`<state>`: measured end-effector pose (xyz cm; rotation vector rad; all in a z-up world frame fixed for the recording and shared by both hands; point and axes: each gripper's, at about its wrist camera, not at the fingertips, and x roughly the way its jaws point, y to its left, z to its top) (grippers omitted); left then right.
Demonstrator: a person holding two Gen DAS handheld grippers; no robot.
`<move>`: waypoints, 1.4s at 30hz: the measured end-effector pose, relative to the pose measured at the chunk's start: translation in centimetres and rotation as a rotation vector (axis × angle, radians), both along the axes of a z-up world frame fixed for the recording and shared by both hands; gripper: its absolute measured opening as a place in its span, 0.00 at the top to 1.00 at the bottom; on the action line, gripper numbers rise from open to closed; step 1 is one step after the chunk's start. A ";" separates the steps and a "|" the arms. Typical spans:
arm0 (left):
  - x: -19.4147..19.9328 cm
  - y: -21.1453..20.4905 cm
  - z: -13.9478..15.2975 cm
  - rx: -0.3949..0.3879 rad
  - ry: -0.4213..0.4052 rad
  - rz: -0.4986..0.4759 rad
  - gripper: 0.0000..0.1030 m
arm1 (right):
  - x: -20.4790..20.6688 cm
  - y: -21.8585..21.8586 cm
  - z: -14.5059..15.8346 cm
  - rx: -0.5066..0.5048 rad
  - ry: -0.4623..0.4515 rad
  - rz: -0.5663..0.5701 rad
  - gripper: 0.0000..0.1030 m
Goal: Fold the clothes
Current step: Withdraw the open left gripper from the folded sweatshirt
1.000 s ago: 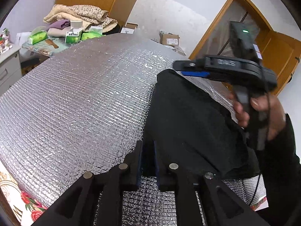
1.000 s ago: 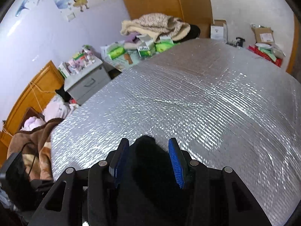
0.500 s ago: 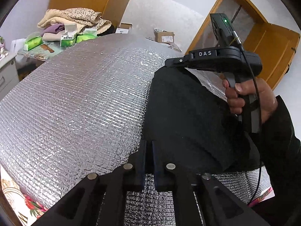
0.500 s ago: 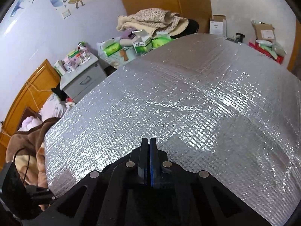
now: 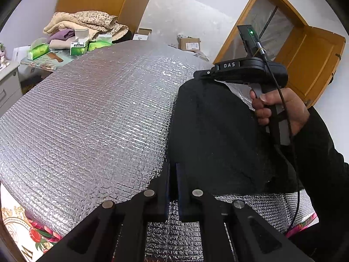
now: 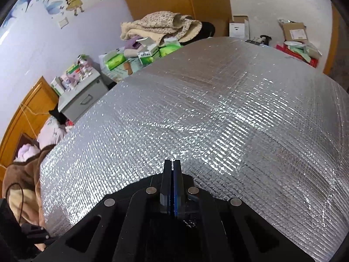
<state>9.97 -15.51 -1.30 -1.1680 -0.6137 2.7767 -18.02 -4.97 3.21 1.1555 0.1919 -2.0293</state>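
A black garment [image 5: 213, 131] hangs stretched between both grippers, above the silver foil mat [image 5: 98, 113]. My left gripper [image 5: 172, 167] is shut on the garment's near lower corner. My right gripper [image 5: 197, 74], held by a hand [image 5: 281, 107], pinches the garment's far upper corner. In the right wrist view the right gripper [image 6: 173, 163] is shut with its blue pads pressed together. The cloth there is mostly hidden under the gripper body. A dark sleeve covers the garment's right edge in the left wrist view.
The foil mat [image 6: 218, 109] covers the whole work surface. Beyond its far edge lie a pile of blankets [image 5: 85, 21], green tissue packs [image 5: 39, 50] and boxes. A grey drawer cabinet [image 6: 80, 98] stands to the left, and a wooden door [image 5: 305, 54] is at the right.
The right gripper, open around the cloth one second ago, has shut on it. Both grippers have since raised the garment, and the right one has moved up and away.
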 end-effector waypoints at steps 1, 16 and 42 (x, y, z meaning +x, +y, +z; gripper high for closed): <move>0.0 0.0 -0.1 0.000 0.001 -0.001 0.95 | 0.0 0.0 0.2 -0.014 -0.003 0.005 0.99; 0.1 0.4 3.5 -0.037 0.108 0.020 0.94 | 7.5 6.9 3.1 -0.196 0.025 0.046 0.85; -4.6 9.1 1.9 -0.039 0.024 -0.221 0.96 | 8.7 17.6 -2.1 -0.345 -0.154 -0.264 0.99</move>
